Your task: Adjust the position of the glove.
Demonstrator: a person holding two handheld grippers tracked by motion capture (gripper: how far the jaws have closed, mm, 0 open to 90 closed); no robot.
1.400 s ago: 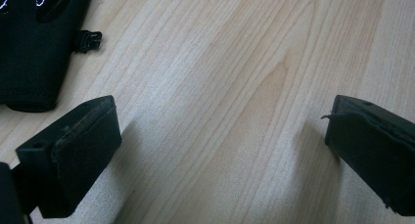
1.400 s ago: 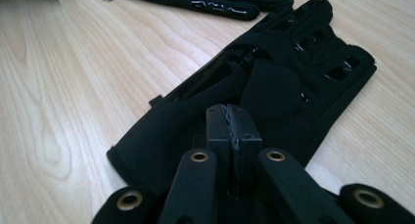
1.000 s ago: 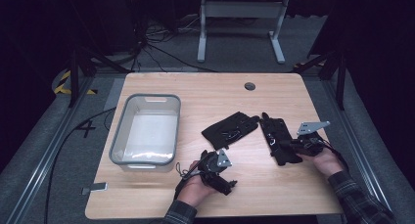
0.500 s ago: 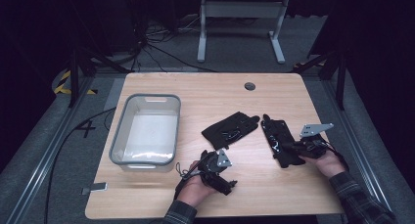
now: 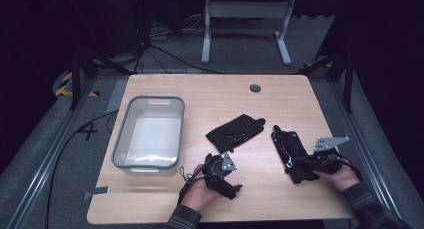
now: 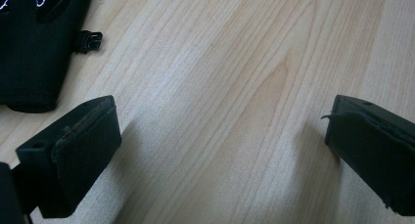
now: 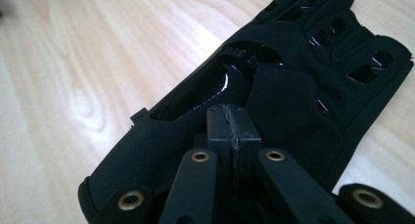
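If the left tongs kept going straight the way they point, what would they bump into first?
Probably just the bare wooden table. The left tongs stand open above it, and the black glove lies off to one side of their path.

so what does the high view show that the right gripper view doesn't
The high view alone takes in the clear plastic bin, a second black glove lying near the table's middle, and the left hand-held gripper with its jaws apart over bare wood. The right gripper view alone gives the close detail: the right hand-held gripper with its jaws together on the glove by the right hand, at its glossy patch. Both share that glove and the wooden table.
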